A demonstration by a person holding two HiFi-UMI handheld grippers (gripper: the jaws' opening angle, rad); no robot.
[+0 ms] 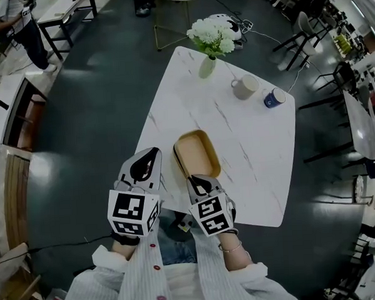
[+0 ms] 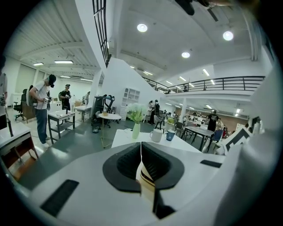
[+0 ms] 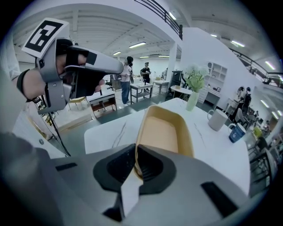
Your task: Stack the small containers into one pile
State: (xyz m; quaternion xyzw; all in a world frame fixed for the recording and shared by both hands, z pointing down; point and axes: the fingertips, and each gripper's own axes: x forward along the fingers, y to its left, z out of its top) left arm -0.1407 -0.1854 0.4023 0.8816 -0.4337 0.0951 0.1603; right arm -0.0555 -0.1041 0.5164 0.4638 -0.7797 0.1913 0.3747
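Nearest to the head camera, low in the frame, are two grippers held out from striped sleeves. At lower left, the left gripper hangs over the near edge of the worktop. Its jaws are pressed together and I see nothing caught between them. It looks like it is waiting as the free helper.

Just right of it, the right gripper pinches the near rim of the tan container. This container lies on the worktop in the lower centre of the frame, with its long side pointing away. I think the rim grip is chosen because the thin wall is the easiest part to lift. Whether more containers are nested inside, I cannot tell.

Toward upper right, well apart, stand a vase, a white mug and a blue mug.
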